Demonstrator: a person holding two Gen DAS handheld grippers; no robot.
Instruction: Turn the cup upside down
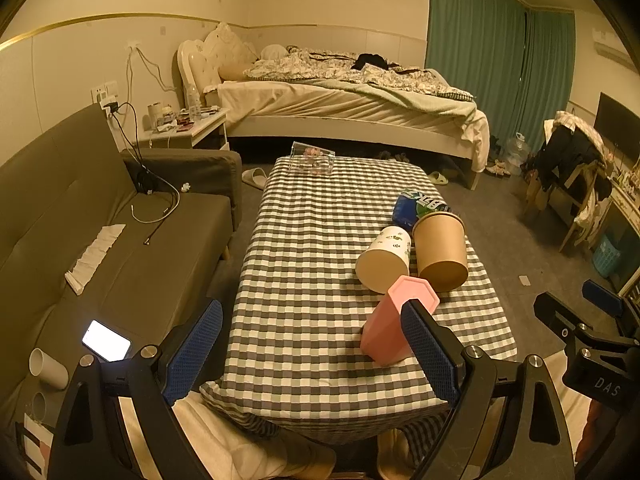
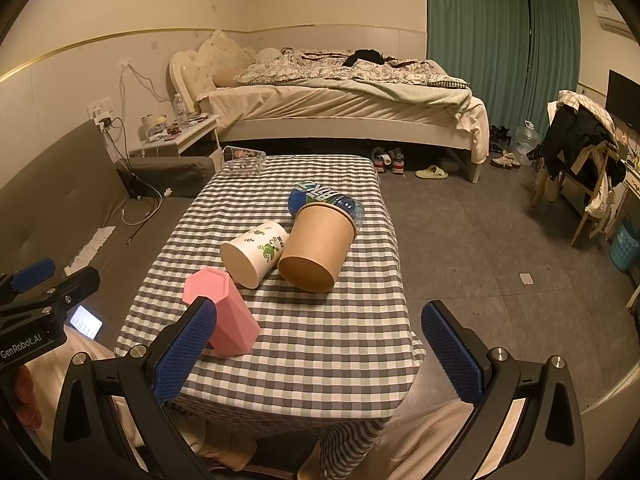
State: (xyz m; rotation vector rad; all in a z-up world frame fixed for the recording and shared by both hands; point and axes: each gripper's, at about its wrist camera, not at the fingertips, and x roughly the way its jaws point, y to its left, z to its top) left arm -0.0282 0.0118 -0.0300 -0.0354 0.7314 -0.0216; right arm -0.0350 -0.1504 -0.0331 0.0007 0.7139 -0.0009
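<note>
The pink cup, a faceted tumbler, stands on the near part of the checked surface with its flat hexagonal end up; whether that end is its base cannot be told. Nothing grips it. Just behind it lie two paper cups on their sides, touching each other: a white cup with green leaf print and a larger brown paper cup. Behind the brown one a blue plastic bottle lies flat against it. At the far edge of the surface a clear glass rests on its side.

The left tongs are spread wide and grasp nothing; their right blue pad overlaps the pink cup in the left wrist view, but contact cannot be told. The right tongs are likewise released and empty, with their left pad in front of the cup's lower side.

A grey sofa runs along the left of the surface, with a lit phone on it. A bed stands beyond, and green curtains hang to the right.
</note>
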